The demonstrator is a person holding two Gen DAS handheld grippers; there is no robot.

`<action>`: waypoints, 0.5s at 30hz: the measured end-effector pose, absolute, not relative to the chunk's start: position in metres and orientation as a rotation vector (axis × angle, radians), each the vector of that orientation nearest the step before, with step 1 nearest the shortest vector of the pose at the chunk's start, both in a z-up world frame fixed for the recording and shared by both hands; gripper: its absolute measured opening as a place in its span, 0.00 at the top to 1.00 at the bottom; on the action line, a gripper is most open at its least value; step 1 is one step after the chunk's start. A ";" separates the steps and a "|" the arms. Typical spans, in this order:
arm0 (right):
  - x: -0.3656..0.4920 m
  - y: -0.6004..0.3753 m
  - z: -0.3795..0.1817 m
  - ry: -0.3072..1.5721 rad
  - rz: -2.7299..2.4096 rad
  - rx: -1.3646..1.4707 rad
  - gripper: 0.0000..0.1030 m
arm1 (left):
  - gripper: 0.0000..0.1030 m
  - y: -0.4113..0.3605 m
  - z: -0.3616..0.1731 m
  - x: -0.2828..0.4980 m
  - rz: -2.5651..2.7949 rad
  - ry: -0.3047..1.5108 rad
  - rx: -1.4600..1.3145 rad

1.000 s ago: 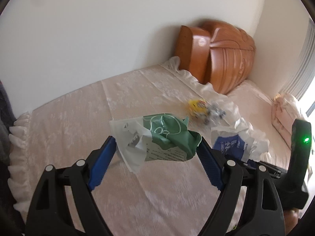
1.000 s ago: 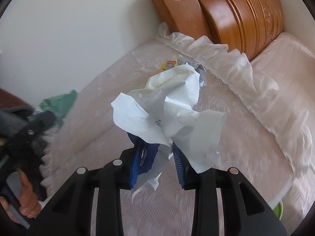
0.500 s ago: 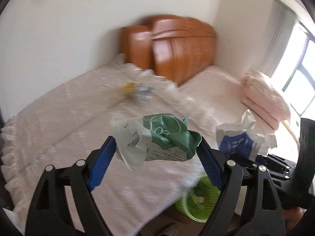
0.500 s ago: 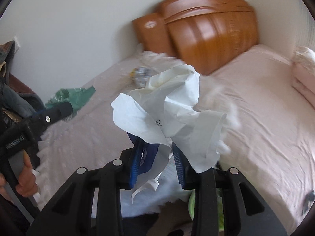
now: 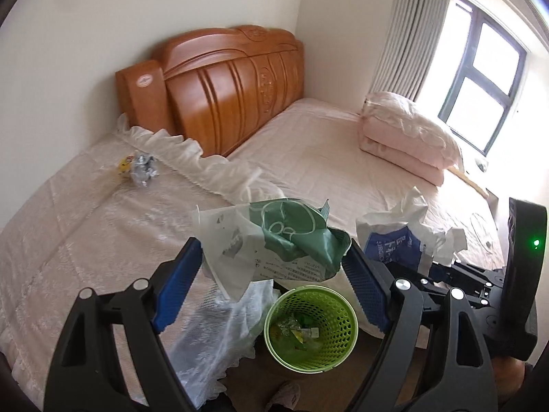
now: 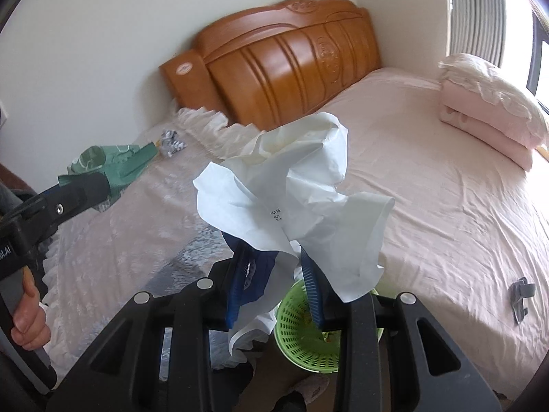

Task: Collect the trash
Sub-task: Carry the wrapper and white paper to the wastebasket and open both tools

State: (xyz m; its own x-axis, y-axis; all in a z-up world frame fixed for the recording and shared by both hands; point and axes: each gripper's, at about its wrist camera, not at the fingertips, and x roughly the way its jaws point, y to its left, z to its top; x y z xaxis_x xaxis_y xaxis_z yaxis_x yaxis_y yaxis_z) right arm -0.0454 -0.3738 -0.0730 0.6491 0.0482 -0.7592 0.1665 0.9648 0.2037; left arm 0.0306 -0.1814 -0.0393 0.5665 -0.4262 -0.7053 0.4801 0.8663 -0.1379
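My left gripper [image 5: 271,267] is shut on a crumpled green and white wrapper [image 5: 284,237], held wide between the blue pads. Directly below it on the floor stands a green mesh bin [image 5: 339,329] with scraps inside. My right gripper [image 6: 274,285] is shut on a crumpled white and blue paper package [image 6: 291,189]; that package [image 5: 398,247] also shows at the right of the left wrist view. The bin [image 6: 291,326] sits just under the right fingers. More trash, a silver and yellow wrapper clump [image 5: 140,170], lies on the lace-covered bed near the headboard.
The bin stands at the corner between a lace-covered bed [image 5: 85,240] and a pink bed [image 5: 326,158]. A wooden headboard [image 5: 233,82], a folded pink quilt [image 5: 405,134] and a window [image 5: 487,79] lie beyond. A small grey object [image 6: 521,295] rests on the pink bed.
Both grippers swung right, away from the lace-covered bed, carrying their wrappers. The green bin came into view and now lies beneath them. Neither grip changed.
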 end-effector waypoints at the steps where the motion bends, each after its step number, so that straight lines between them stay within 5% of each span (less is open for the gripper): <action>1: -0.048 -0.376 -0.074 0.862 -0.074 0.268 0.69 | 0.23 -0.186 -0.040 0.027 -0.538 0.811 0.077; 15: -0.078 -0.416 -0.081 0.875 -0.145 0.283 0.69 | 0.23 -0.239 -0.066 0.007 -0.610 0.872 0.154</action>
